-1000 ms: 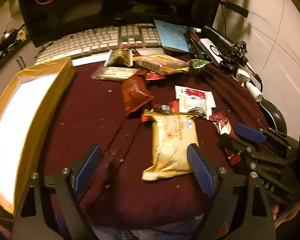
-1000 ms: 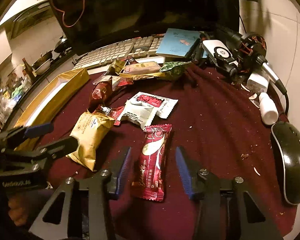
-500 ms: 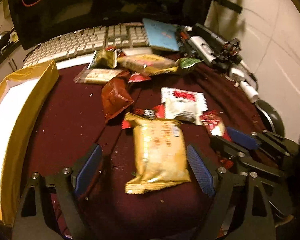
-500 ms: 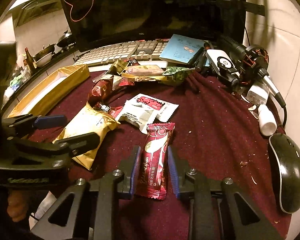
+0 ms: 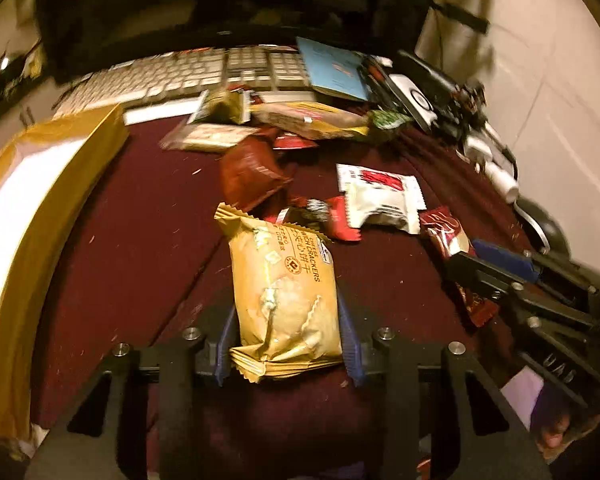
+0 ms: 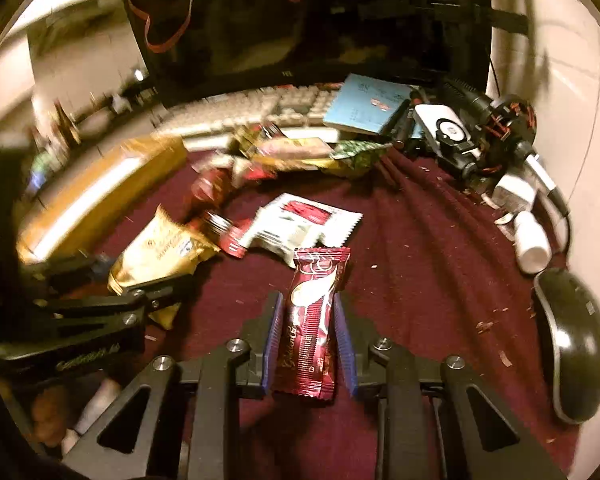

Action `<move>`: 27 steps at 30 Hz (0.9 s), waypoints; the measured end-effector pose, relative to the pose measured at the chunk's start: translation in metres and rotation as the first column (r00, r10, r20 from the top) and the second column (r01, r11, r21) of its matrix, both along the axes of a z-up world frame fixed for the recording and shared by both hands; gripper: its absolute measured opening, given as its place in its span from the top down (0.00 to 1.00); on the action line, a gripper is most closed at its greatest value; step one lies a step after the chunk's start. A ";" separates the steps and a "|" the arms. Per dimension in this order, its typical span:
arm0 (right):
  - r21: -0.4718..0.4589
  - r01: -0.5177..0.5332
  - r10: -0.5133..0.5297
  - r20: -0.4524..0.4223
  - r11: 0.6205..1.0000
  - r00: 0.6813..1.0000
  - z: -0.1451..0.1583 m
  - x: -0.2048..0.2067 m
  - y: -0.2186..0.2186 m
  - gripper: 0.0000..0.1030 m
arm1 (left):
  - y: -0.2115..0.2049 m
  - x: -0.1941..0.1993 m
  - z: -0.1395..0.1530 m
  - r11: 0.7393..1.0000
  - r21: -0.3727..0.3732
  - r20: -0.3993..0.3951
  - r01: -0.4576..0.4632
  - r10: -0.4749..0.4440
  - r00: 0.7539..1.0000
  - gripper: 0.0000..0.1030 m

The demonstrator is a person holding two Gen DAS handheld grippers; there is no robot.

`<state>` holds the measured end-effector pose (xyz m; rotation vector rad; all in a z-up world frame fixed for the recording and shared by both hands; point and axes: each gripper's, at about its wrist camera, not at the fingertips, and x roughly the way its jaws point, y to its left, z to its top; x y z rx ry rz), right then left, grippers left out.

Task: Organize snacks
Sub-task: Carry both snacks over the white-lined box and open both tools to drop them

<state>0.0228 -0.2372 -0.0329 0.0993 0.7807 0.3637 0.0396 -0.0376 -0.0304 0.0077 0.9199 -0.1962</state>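
While the gold cracker pack [image 5: 286, 292] sits pinched between the blue pads of the left hand-held gripper [image 5: 286, 340], the red wafer bar [image 6: 310, 320] is clamped the same way in the right hand-held gripper [image 6: 308, 344]. Both packs near front of maroon cloth surface [image 5: 148, 240], lengthwise along the fingers.

Around cracker pack: small red/black wrapper [image 5: 320, 220] touching its far end; brown-red pouch [image 5: 252, 174] just beyond. White sachets w/ red print [image 5: 380, 196] to the right, between the two held packs. Gold-sided box [image 5: 52, 208], white inside, along left edge, well apart from the crackers. Back row: heap of mixed snack packs [image 5: 300, 120] against a pale keyboard [image 5: 180, 80], blue booklet [image 5: 334, 70] lying on its right end. Right side: black mouse [image 6: 572, 344], white bottle [image 6: 532, 240], tangle of dark gadgets [image 6: 460, 140] by the wall.

Cracker pack: puffy, crimped ends, "CHEESE CRACKERS" print, crinkled where squeezed. Bar: glossy dark red, cream swirl, gold script, serrated ends. Crumbs scattered over cloth. Bkgd blurred in both views.
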 end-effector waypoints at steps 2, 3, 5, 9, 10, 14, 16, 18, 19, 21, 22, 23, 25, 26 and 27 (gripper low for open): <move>0.089 -0.001 0.002 -0.003 0.996 1.000 0.003 -0.002 -0.007 0.75 | 0.015 -0.006 0.002 0.997 -0.075 -0.003 -0.025 0.025 1.000 0.60; 0.135 -0.009 0.010 -0.005 0.991 1.000 0.005 -0.003 -0.010 0.75 | 0.024 -0.011 0.003 0.994 -0.096 0.001 -0.045 0.046 0.999 0.61; 0.193 -0.010 0.010 0.000 0.981 1.000 0.010 -0.004 -0.014 0.75 | 0.037 -0.020 0.007 0.988 -0.135 0.012 -0.069 0.072 0.997 0.61; 0.155 -0.008 0.014 -0.040 0.988 0.999 0.004 -0.003 -0.004 0.75 | 0.052 -0.029 0.011 0.975 -0.197 0.013 -0.102 0.106 0.994 0.61; 0.108 0.003 0.003 -0.054 0.994 0.999 -0.001 -0.003 0.002 0.74 | 0.055 -0.031 0.012 0.973 -0.203 0.017 -0.107 0.113 0.993 0.61; -0.044 0.032 -0.033 -0.042 0.999 0.999 -0.007 -0.009 0.030 0.69 | 0.065 -0.036 0.018 0.966 -0.229 0.037 -0.117 0.129 0.991 0.61; -0.096 0.017 -0.020 -0.026 0.995 0.999 -0.008 -0.014 0.045 0.69 | 0.073 -0.039 0.023 0.963 -0.243 0.052 -0.118 0.134 0.990 0.61; -0.174 0.008 -0.006 0.013 0.985 1.000 -0.010 -0.022 0.059 0.73 | 0.077 -0.043 0.027 0.960 -0.255 0.063 -0.118 0.138 0.988 0.61; -0.194 0.010 -0.004 0.030 0.981 1.000 -0.010 -0.027 0.063 0.74 | 0.080 -0.045 0.030 0.958 -0.259 0.075 -0.120 0.143 0.987 0.61; -0.181 0.008 -0.002 0.033 0.984 0.999 -0.010 -0.032 0.062 0.74 | 0.084 -0.046 0.034 0.957 -0.264 0.091 -0.123 0.152 0.984 0.61; -0.162 0.013 -0.008 0.034 0.987 0.999 -0.008 -0.032 0.059 0.74 | 0.087 -0.047 0.034 0.954 -0.272 0.095 -0.124 0.155 0.983 0.61; -0.124 0.016 -0.010 0.044 0.992 0.999 -0.003 -0.033 0.055 0.74 | 0.089 -0.047 0.035 0.951 -0.283 0.094 -0.126 0.158 0.983 0.61; 0.014 -0.024 0.023 0.049 1.000 0.999 0.011 -0.034 0.047 0.74 | 0.092 -0.049 0.036 0.946 -0.297 0.092 -0.128 0.162 0.983 0.61; 0.089 -0.058 0.054 0.046 0.994 0.997 0.017 -0.033 0.045 0.74 | 0.095 -0.050 0.038 0.945 -0.299 0.097 -0.130 0.166 0.981 0.61; 0.132 -0.078 0.073 0.046 0.988 0.996 0.022 -0.032 0.044 0.74 | 0.098 -0.051 0.041 0.946 -0.294 0.105 -0.138 0.176 0.979 0.61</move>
